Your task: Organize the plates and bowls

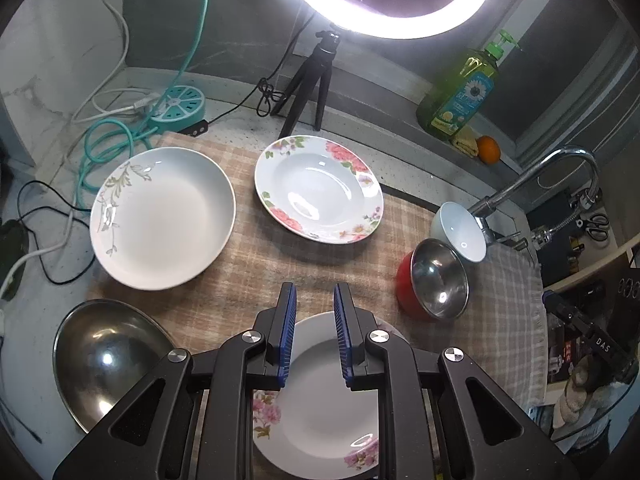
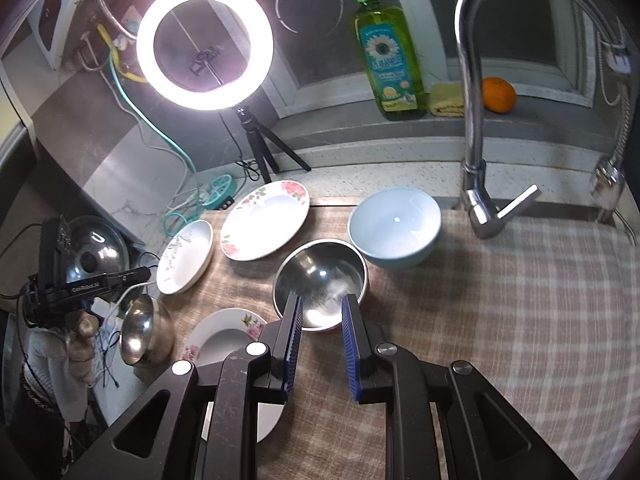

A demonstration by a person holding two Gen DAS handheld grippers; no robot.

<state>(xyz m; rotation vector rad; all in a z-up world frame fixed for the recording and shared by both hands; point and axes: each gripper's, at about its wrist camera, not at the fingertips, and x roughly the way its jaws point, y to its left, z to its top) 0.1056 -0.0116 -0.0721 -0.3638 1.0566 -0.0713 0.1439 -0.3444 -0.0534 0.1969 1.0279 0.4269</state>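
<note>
Beyond the blue-padded tongs [image 1: 315, 300], a white plate [image 1: 319, 189] rimmed with pink flowers, a white dish [image 1: 162, 218] with a grey-green sprig, a red-walled steel bowl [image 1: 434, 280] and a pale blue bowl [image 2: 394, 229] are shown on beige checked cloth [image 1: 256, 264].

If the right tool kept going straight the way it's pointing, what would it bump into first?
Most likely the steel bowl with the red outside: the right tool, holding nothing, points down at its near rim. Depth is hard to judge.

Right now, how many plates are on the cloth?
3. Leaf-pattern plate at far left; rose-rimmed plate beside it, nearer the tripod; pink-flower plate at the near edge, partly hidden by the left gripper. None look stacked.
</note>
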